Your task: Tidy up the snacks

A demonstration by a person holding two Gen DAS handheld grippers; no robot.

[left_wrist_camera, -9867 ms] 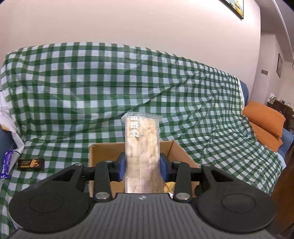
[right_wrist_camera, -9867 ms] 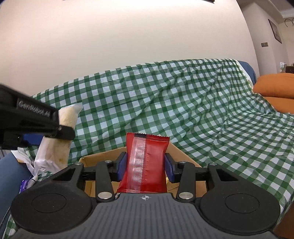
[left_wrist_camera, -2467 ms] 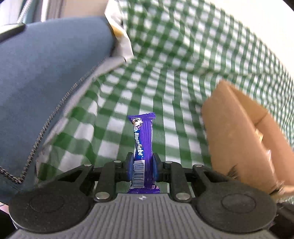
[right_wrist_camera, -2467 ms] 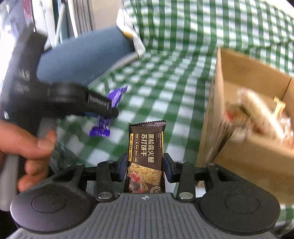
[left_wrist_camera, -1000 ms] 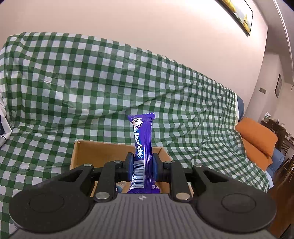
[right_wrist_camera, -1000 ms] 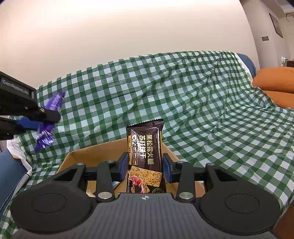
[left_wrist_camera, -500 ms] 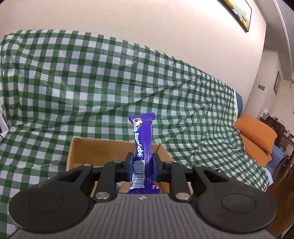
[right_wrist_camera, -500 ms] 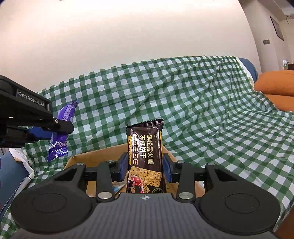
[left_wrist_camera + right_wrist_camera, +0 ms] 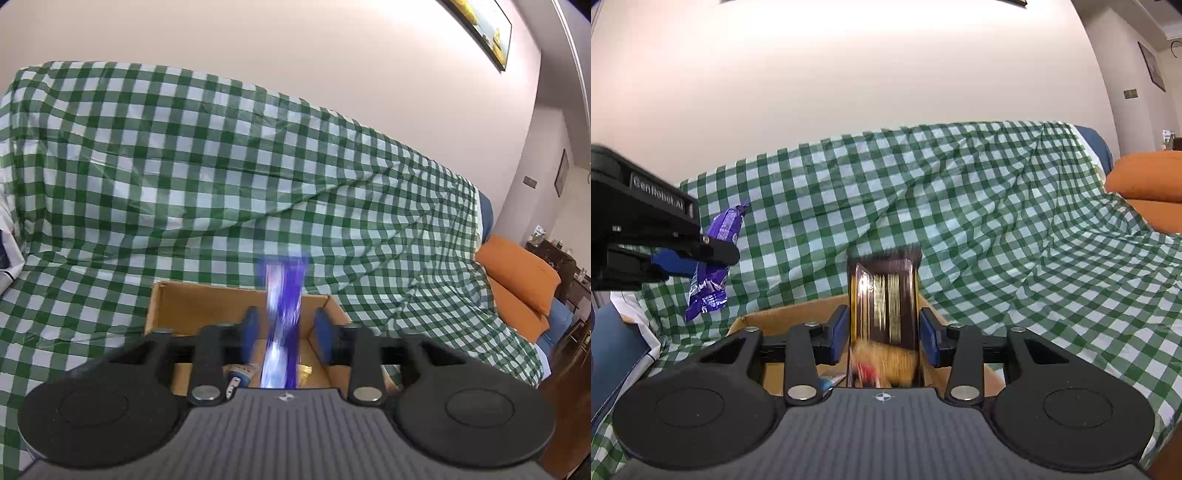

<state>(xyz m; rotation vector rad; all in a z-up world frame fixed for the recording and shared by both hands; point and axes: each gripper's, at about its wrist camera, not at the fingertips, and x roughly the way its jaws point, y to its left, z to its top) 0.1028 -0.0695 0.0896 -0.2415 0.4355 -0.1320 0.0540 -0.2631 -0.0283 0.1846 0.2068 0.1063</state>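
The purple candy bar (image 9: 282, 325) shows as a vertical blurred streak between the fingers of the left gripper (image 9: 286, 332), directly above the open cardboard box (image 9: 192, 306). The blue pads (image 9: 252, 334) stand apart with a gap on each side of the wrapper, so the left gripper is spread and no longer pinches it; half a second ago the pads were pressed onto the bar and its print was sharp. From the right wrist view the same bar (image 9: 714, 258) hangs beside the left gripper's fingers, left of the box and above it.

The dark cracker packet (image 9: 884, 314) is likewise smeared downward between the pads of the right gripper (image 9: 884, 334), over the box's near edge (image 9: 790, 314). Its pads (image 9: 839, 334) look drawn back from the packet's sides (the blur makes any contact hard to judge), where half a second ago they clamped it upright and legible.

Inside the box a small wrapper (image 9: 240, 373) lies on the floor. The box sits on the green checked cloth (image 9: 184, 166) covering the sofa, with an orange cushion (image 9: 521, 277) well to its right.
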